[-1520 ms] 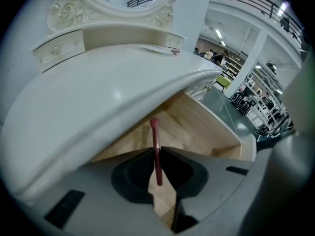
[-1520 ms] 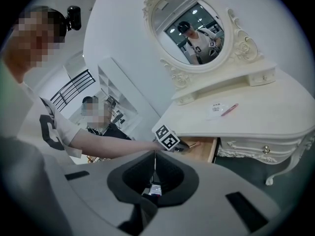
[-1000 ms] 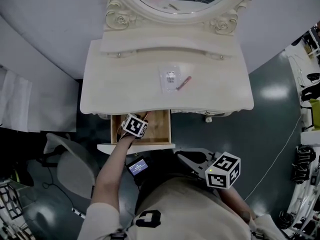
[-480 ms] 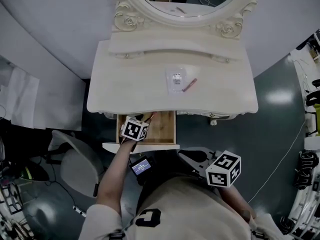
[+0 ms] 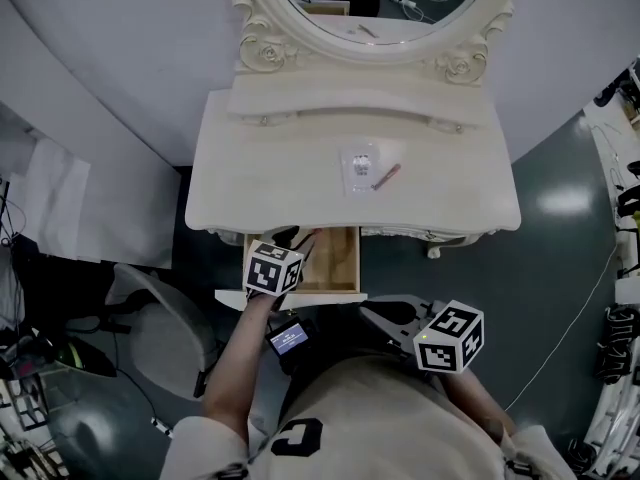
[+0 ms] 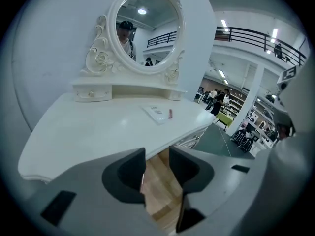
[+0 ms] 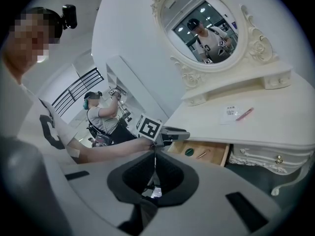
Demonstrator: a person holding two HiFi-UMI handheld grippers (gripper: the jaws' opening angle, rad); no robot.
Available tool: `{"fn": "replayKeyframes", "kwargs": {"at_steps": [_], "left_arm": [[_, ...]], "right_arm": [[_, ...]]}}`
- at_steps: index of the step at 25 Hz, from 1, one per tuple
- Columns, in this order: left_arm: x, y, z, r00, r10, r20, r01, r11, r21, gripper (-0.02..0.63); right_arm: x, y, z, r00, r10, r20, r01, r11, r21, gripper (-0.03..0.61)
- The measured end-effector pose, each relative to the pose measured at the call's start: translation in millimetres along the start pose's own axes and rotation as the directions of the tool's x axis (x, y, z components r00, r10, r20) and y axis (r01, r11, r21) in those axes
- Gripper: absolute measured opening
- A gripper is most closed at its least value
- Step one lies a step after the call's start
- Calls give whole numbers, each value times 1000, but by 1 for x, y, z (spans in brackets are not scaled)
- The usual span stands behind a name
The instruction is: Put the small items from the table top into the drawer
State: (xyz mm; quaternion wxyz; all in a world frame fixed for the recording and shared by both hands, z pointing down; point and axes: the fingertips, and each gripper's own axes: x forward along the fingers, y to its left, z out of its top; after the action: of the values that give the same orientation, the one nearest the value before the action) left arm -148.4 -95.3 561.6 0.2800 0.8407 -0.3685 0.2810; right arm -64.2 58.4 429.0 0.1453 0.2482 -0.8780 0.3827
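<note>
We count two items on the table (image 5: pixel 250 183): one packet (image 5: pixel 360 164) and one pink stick (image 5: pixel 386 176). Two more lie in the open drawer (image 7: pixel 222 154) (a green disc (image 7: pixel 189 152), a thin rod (image 7: pixel 202 155)). Over the drawer, the left gripper (image 6: pixel 157 167) is spread and empty; the right gripper (image 7: pixel 154 173) is pressed together.

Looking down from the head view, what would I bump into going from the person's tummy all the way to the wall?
right gripper → open drawer → white table top → clear packet → raised shelf → oval mirror
</note>
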Motion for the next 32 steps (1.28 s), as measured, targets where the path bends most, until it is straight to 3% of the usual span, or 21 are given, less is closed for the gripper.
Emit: {"fn": "replayKeyframes", "kwargs": {"at_steps": [9,16,28,32], "left_arm": [[4,-22,36,999,-48,15,47,998,45,195],[15,-35,48,999,-46,8,46,999,20,195],[82,-45,68,996,34,-78,-36,999,-21,195],[102,-37,69,992,66,-103,-74,995,-69,195]], "right_arm": [[-11,-2,6,1000,-12,20,13,1000,-6,29],[-18,-13,11,999,54,-3,-54,998,-28,29],[-57,-65,27,989,150,4,-150,988,25,29],[-65,-80,28,984,176,-9,-175,983,46,29]]}}
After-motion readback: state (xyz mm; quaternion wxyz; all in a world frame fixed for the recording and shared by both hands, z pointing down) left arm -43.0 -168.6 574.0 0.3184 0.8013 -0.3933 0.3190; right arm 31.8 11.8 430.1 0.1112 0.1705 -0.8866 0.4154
